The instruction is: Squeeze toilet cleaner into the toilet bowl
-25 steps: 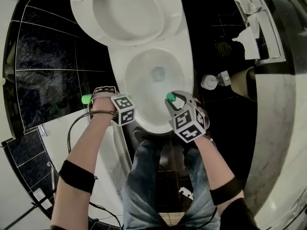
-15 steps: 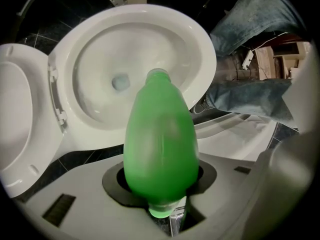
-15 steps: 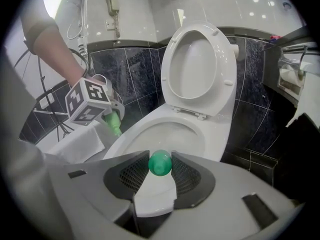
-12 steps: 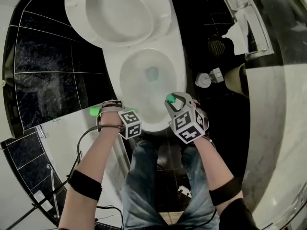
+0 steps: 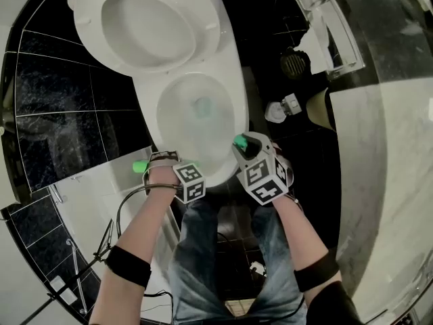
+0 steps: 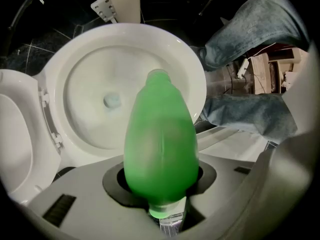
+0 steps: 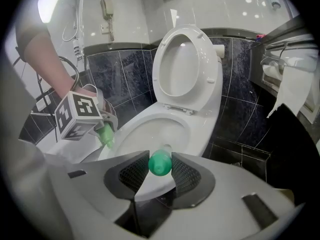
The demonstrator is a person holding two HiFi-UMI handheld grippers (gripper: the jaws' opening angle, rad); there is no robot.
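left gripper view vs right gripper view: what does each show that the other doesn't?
Only the left gripper view: the person's jeans and a cream bin. Only the right gripper view: the marker cube on the left gripper, a wall phone, hanging toilet paper, and the small green object in the right gripper. Both: the toilet bowl, its raised lid and the green bottle.

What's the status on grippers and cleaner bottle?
Left gripper shut on green cleaner bottle, beside the toilet bowl. Right gripper shut on small green piece at bowl's front rim. Bowl open, nothing in the way.
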